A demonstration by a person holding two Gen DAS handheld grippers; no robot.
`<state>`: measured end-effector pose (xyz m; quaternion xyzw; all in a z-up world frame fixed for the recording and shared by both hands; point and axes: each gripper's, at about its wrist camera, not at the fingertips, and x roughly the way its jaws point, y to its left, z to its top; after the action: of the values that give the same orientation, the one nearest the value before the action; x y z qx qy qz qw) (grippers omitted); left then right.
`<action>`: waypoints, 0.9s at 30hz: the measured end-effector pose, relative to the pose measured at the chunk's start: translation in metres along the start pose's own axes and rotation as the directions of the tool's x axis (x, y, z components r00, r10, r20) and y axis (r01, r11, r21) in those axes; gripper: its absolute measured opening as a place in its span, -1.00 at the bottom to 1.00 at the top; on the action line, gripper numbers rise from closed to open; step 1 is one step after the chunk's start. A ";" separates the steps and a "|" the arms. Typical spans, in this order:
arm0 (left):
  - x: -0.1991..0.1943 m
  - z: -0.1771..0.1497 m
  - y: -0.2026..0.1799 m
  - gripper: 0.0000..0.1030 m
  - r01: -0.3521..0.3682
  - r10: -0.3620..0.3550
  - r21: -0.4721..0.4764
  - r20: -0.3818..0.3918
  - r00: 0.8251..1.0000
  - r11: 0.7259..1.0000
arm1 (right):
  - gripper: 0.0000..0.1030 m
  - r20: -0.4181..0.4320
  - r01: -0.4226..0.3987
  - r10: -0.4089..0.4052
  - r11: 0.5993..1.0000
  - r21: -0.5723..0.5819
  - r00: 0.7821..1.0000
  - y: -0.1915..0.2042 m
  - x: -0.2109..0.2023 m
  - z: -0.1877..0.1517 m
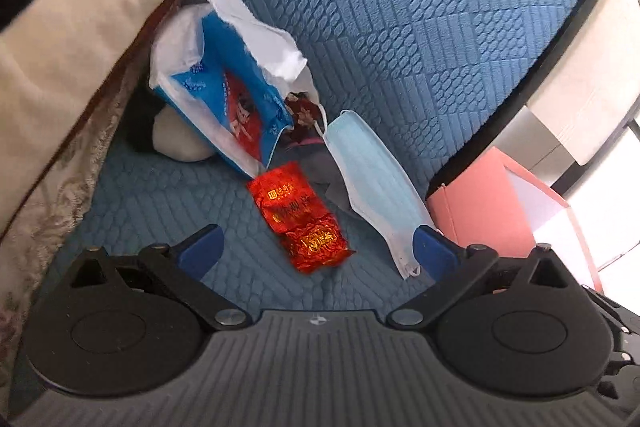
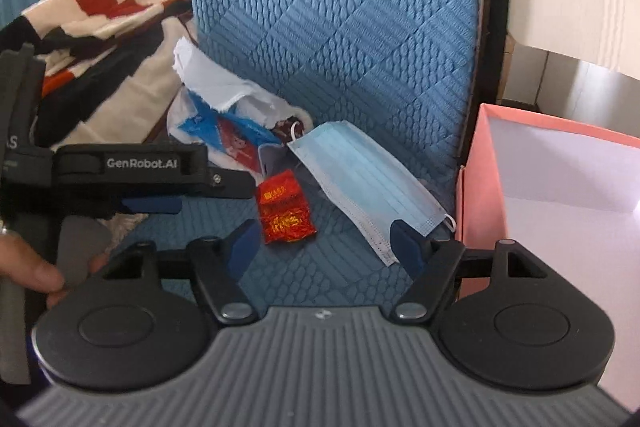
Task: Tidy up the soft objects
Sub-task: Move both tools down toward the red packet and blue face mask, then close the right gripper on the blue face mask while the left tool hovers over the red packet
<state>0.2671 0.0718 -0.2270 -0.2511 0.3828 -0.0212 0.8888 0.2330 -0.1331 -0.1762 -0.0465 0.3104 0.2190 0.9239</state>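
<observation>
Both wrist cameras look forward and downward from close above the blue quilted fabric seat (image 1: 168, 203), facing its upright back. Both share the crinkled red foil packet (image 1: 298, 217) on it; the right view stands nearer the pink cardboard box (image 2: 476, 187), the packet's right-hand neighbour.

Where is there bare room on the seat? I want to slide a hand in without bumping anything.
Bare seat cushion lies left of the red packet, below the tissue pack. The pink box looks empty inside. It is crowded where tissue pack, red packet and face mask bunch against the backrest.
</observation>
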 end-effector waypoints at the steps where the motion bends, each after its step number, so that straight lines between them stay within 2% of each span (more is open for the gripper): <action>1: 0.003 0.001 0.001 0.96 0.001 -0.001 -0.008 -0.004 1.000 1.000 | 0.43 -0.002 0.010 -0.010 1.000 -0.014 1.000 0.001 0.004 0.001; 7: 0.029 0.009 0.022 0.78 0.008 -0.013 -0.107 -0.047 0.999 0.994 | 0.43 -0.007 0.034 -0.034 0.999 -0.036 0.999 0.000 0.023 0.007; 9: 0.035 0.011 0.027 0.77 -0.001 -0.006 -0.123 -0.052 0.999 0.992 | 0.43 0.006 0.048 -0.048 0.999 0.002 0.999 -0.007 0.027 0.009; 12: 0.040 0.013 0.034 0.77 -0.010 0.003 -0.148 -0.052 0.999 0.989 | 0.42 0.005 0.011 -0.011 0.997 0.081 1.000 -0.020 0.035 0.016; 16: 0.050 0.013 0.040 0.77 -0.012 0.001 -0.157 -0.073 0.997 0.987 | 0.42 -0.019 0.002 0.001 0.991 0.137 1.000 -0.029 0.050 0.024; 20: 0.065 0.009 0.036 0.77 -0.003 -0.013 -0.153 -0.098 0.995 0.988 | 0.41 -0.033 -0.013 0.017 0.993 0.120 0.999 -0.030 0.069 0.033; 23: 0.075 0.005 0.027 0.77 0.011 -0.024 -0.117 -0.114 0.993 0.993 | 0.41 -0.067 -0.012 0.021 0.992 0.126 0.998 -0.036 0.086 0.040; 27: 0.082 0.004 0.019 0.74 -0.003 -0.005 -0.072 -0.104 0.995 0.997 | 0.43 -0.088 0.019 -0.010 0.995 0.100 0.996 -0.044 0.106 0.050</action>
<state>0.3244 0.0711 -0.2884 -0.2819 0.4289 -0.0208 0.8580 0.3550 -0.1221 -0.2011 -0.0118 0.3609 0.1942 0.9121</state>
